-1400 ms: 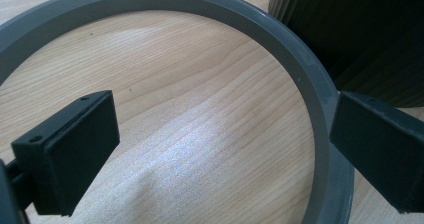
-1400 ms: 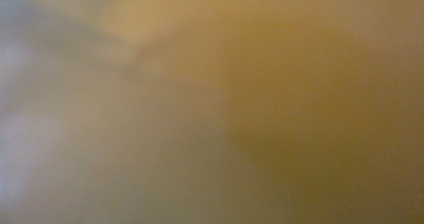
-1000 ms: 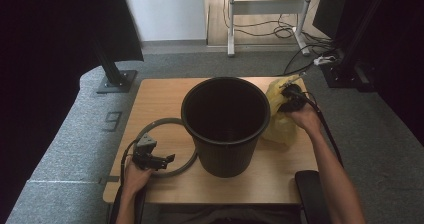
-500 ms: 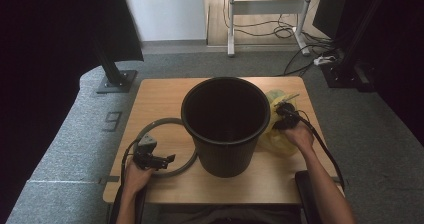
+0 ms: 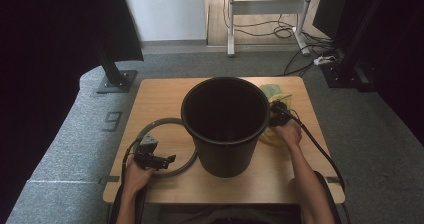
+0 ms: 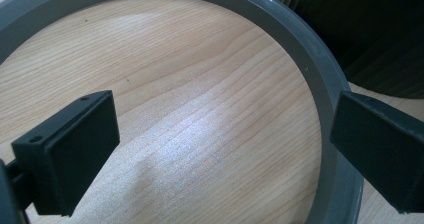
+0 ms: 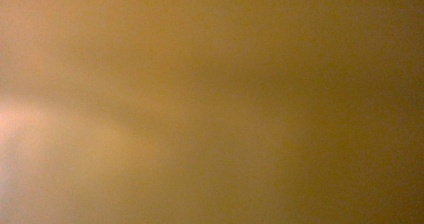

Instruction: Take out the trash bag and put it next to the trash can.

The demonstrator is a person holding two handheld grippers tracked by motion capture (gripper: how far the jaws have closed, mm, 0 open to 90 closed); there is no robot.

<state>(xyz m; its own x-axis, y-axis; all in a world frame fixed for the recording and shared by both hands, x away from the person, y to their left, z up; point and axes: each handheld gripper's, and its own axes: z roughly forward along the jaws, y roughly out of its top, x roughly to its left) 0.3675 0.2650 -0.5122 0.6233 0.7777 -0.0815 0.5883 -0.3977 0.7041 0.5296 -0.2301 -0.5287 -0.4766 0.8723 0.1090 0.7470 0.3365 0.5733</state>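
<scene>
- A wooden surface (image 5: pixel 165 91) stands on grey carpet, with desk legs and cables beyond.
- Near: left gripper (image 5: pixel 159 160), jaws wide and empty, straddles one grey ring (image 5: pixel 150 130) lying flat, likely the bin's rim.
- Middle: one black bin (image 5: pixel 225 126), upright.
- Far: right gripper (image 5: pixel 276 111) pressed into one yellow bag (image 5: pixel 272 135) beside the bin; its jaws' state I cannot tell.

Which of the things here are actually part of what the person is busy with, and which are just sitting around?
In use:
- black bin in the middle of the table
- yellow bag, with the right gripper on it
- grey ring, with the left gripper over it, jaws open

Just lying about:
- white desk frame at the back
- floor cables
- black stand foot
</scene>
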